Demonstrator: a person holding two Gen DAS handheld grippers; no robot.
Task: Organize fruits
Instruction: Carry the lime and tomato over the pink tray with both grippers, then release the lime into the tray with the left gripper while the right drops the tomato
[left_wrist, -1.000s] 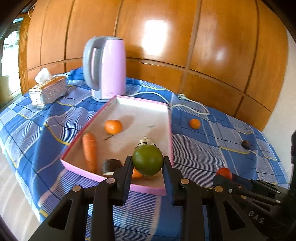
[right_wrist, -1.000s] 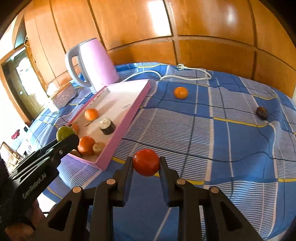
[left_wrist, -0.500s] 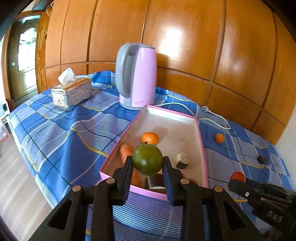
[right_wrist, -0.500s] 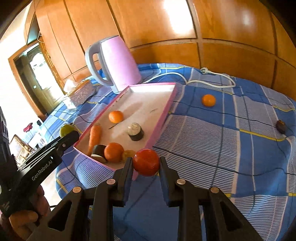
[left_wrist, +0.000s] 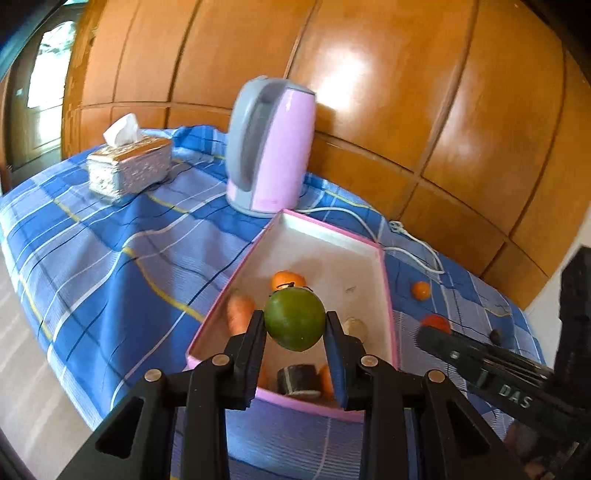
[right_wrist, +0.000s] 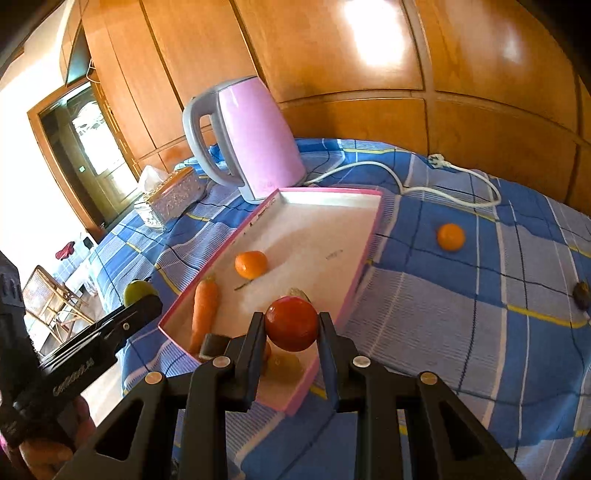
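Left tongs (left_wrist: 295, 325) clamped on green fruit (left_wrist: 294, 319), held above near end of pink tray (left_wrist: 386, 280). Right tongs (right_wrist: 291, 325) clamped on red fruit (right_wrist: 291, 324), also over tray's near end, toward its right rim.

Left wrist view only: sliced dark roll (left_wrist: 298, 378) in tray's near corner, w/ orange pieces either side, partly hidden behind tongs. Also right tongs seen side-on, right of tray, red fruit just a sliver at tip.

Right wrist view only: whole carrot (right_wrist: 204, 314) along tray's left wall, mandarin (right_wrist: 251, 264) w/ stem mid-tray, yellowish slice under red fruit at tray's near edge. Left tongs seen side-on, left of tray, green fruit peeking over tip. Hand (right_wrist: 48, 443) on that handle at bottom left.

Both views: pink kettle (right_wrist: 255, 144) touching tray's far end, tissue box (right_wrist: 173, 195) left of kettle, white cord (right_wrist: 443, 184) right of tray's far end, loose mandarin (right_wrist: 450, 237) and small dark fruit (right_wrist: 583, 293) on blue checked cloth (right_wrist: 480, 295) right of tray, well apart from it.
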